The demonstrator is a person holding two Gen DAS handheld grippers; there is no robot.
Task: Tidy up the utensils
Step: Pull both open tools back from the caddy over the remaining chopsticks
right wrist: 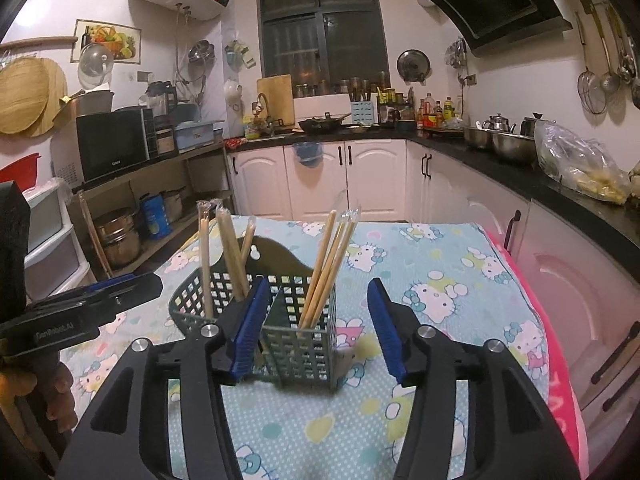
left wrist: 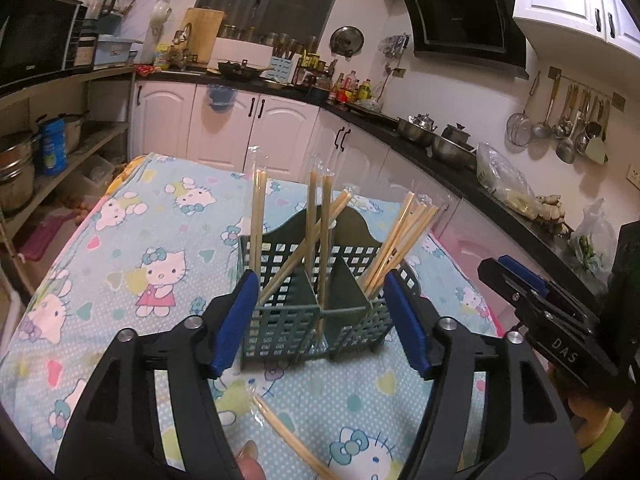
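A green perforated plastic utensil caddy (left wrist: 316, 304), divided into compartments, is being observed standing upright on the table covered by a light-blue cartoon-cat tablecloth (left wrist: 132, 264). Pairs of pale wooden chopsticks in clear plastic sleeves (left wrist: 320, 224) are being held upright or leaning in its compartments. One further sleeved pair of chopsticks (left wrist: 288, 436) is lying flat on the cloth, just in front of the caddy.

The left gripper (left wrist: 320, 320) is being held wide open and empty, its blue pads flanking the caddy's front corners; whether they are touching it cannot be told. The loose pair is lying below and nearer than the fingertips, between the gripper's arms.

The right gripper (right wrist: 316, 328) is likewise being held wide open, with nothing grasped. In its own view, the caddy's right compartment is sitting between the jaws, toward the left pad.

The loose pair is judged light, stiff and thin. The sleeve is judged slippery, so a firm pinch near mid-length is advised. The caddy is judged light and liable to tip or slide if nudged.
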